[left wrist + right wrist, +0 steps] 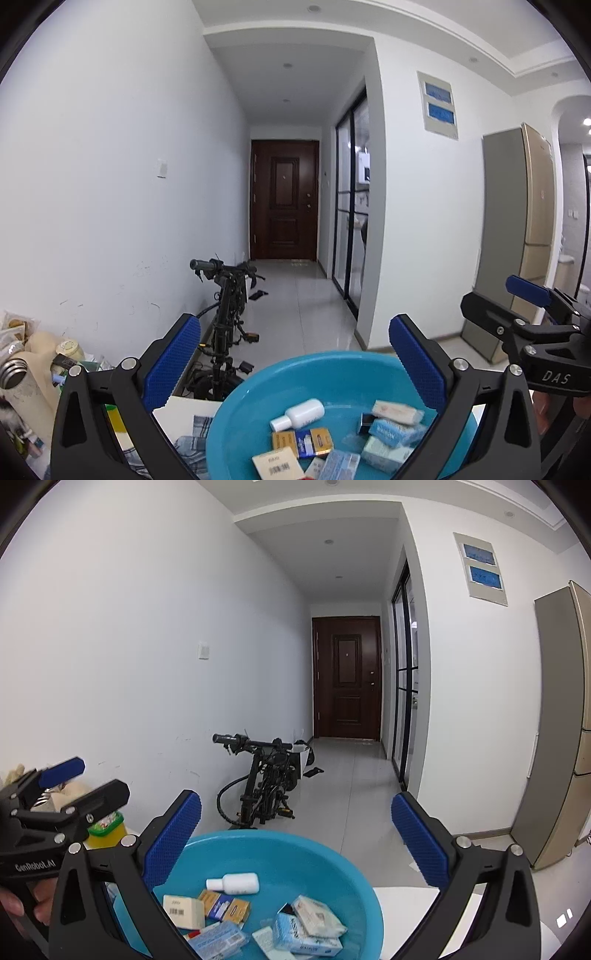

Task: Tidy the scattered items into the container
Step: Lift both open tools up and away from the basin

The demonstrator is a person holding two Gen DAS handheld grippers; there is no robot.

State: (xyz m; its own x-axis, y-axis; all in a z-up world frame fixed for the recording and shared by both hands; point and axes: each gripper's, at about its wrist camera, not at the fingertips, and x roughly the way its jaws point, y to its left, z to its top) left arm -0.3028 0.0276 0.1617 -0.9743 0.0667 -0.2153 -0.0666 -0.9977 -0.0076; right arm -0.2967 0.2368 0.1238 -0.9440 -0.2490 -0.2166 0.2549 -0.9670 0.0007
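A blue plastic basin (258, 402) (332, 867) sits on the white table below both grippers. It holds a small white bottle (301, 412) (236, 882), several small boxes (303, 441) (225, 908) and tissue packs (395, 432) (310, 926). My left gripper (295, 362) is open and empty above the basin; it also shows in the right wrist view (85, 779). My right gripper (295, 842) is open and empty above the basin; it also shows in the left wrist view (498, 295).
A checked cloth (192, 439) lies on the table left of the basin. Bottles and clutter (22, 373) stand at the far left, with a yellow jar (105, 830). A folded bike (225, 317) leans by the wall. A fridge (517, 236) stands right.
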